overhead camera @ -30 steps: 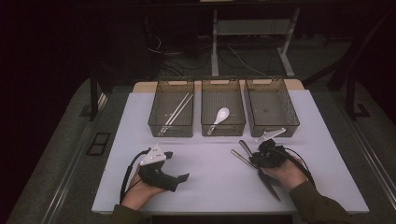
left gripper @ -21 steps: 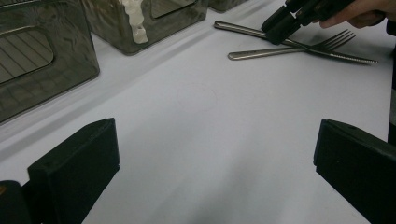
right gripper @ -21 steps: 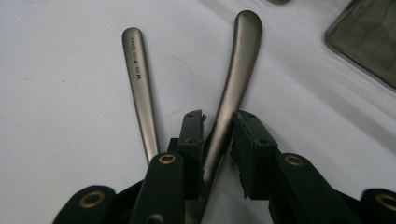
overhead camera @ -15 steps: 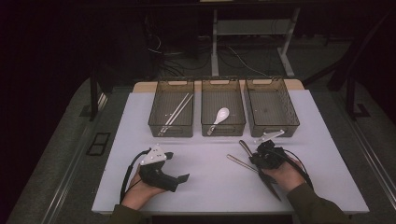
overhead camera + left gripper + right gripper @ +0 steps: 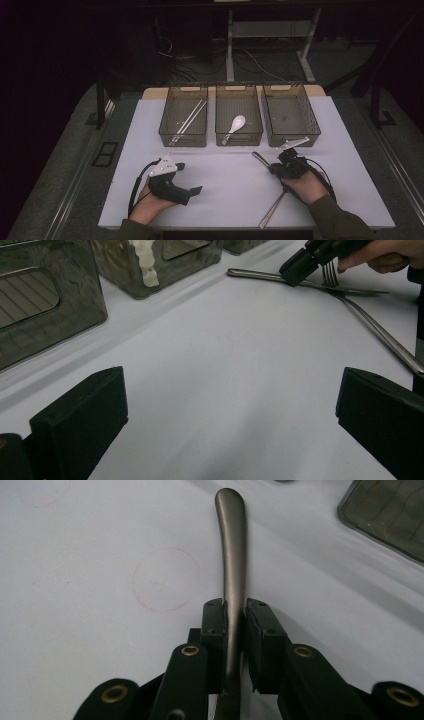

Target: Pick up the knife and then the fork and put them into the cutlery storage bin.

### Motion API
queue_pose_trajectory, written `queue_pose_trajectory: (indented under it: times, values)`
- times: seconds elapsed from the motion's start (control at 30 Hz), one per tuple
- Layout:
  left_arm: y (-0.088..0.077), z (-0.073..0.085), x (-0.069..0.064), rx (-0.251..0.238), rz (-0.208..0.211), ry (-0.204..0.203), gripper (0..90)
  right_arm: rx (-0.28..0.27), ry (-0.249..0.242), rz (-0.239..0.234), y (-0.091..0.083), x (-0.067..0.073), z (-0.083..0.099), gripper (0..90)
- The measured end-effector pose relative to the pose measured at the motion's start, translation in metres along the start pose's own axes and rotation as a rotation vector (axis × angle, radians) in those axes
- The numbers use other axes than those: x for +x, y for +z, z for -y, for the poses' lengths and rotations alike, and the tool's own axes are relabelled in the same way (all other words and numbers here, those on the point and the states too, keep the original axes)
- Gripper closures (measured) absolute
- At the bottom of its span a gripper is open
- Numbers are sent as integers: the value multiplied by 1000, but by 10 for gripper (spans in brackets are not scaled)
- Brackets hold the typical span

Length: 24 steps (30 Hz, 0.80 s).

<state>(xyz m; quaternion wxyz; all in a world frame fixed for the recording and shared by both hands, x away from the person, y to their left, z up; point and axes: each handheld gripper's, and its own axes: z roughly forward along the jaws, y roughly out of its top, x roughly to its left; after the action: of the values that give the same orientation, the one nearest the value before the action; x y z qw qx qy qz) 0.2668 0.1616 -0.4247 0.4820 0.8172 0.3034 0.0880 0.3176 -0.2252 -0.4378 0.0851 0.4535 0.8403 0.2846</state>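
Right claw (image 5: 234, 622) newly closed on metal handle (image 5: 231, 545), left claw (image 5: 230, 415) wide open over white tabletop (image 5: 230, 175), dark room.

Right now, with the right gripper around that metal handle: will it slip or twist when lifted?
Probably stiff: the metal handle looks solid and smooth. It may slip, since the right gripper has been closing on narrow polished edges. It could pivot, as much of it extends past the gripper. The fork touching it may shift.

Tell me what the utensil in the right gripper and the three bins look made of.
Utensil handle: probably stainless steel with a brushed satin finish, judging by its dull grey sheen. Bins: likely smoke-tinted translucent plastic, since the chopsticks and white spoon show through their walls.
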Motion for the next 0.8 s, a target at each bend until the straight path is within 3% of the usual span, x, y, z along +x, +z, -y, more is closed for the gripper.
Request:
queue_pose_trajectory:
  times: [0.53, 0.8]
  values:
    - [-1, 0, 0, -3, 2, -1, 0, 44, -86, 9, -11, 7, 12, 705]
    - [0, -1, -1, 6, 8, 2, 0, 38, -41, -16, -10, 0, 13, 788]
